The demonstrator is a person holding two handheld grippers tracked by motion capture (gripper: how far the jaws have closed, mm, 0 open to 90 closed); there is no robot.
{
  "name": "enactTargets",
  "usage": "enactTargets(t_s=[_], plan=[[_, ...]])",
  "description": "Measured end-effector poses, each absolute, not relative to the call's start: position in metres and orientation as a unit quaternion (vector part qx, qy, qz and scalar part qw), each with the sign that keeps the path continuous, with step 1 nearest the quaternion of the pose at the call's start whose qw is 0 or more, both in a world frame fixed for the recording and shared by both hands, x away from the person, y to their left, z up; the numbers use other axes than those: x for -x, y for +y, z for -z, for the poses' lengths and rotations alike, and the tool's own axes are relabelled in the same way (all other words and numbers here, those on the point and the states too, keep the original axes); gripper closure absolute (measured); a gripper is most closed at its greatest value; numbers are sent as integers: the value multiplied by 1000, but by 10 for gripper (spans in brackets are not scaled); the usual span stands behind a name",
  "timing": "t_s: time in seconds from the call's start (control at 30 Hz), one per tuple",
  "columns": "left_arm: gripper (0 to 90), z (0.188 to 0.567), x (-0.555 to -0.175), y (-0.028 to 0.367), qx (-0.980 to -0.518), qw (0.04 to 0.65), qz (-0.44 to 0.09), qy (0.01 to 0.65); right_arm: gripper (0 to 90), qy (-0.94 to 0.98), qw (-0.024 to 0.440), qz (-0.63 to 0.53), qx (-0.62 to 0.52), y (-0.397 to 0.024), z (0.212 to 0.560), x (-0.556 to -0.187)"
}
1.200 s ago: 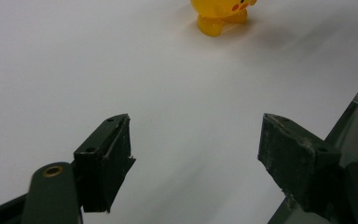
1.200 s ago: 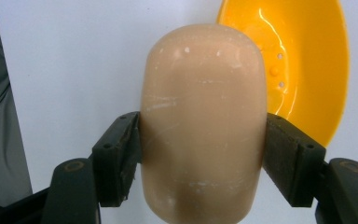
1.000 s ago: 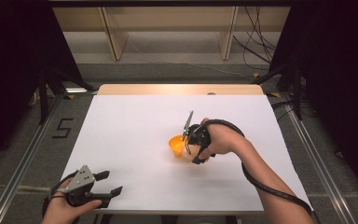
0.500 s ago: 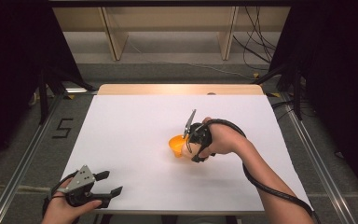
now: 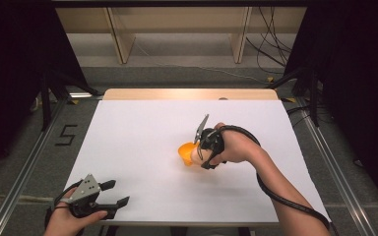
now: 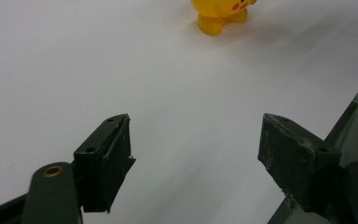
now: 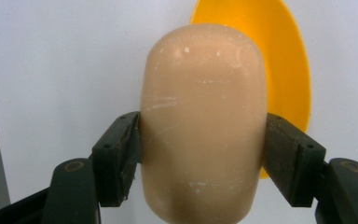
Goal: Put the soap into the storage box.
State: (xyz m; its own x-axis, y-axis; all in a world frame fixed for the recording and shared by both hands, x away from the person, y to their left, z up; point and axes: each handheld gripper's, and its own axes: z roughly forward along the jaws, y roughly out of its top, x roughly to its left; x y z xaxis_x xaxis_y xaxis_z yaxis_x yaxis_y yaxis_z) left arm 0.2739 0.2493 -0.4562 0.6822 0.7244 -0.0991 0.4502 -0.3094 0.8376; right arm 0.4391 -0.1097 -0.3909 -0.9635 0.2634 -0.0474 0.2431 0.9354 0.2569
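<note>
Between your right gripper's (image 7: 203,154) fingers sits a beige rounded piece (image 7: 203,126), pinched on both sides, right beside an orange bowl-like thing (image 5: 184,151) mid-bench. Your left gripper (image 5: 109,194) sits at the near-left corner of the white bench (image 5: 138,137), fingers spread wide, pointing at a yellow toy figure (image 6: 220,14).

Left gripper (image 6: 196,154) jaws wide apart over white bench (image 6: 121,70); yellow toy (image 6: 221,14) stands far ahead.
</note>
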Motion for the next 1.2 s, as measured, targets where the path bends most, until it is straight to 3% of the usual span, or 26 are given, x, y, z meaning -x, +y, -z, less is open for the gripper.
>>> enactTargets(t_s=[1.2], plan=[[251, 456, -274, 250, -798, 454, -151, 367, 339, 973, 53, -180, -134, -108, 393, -448]])
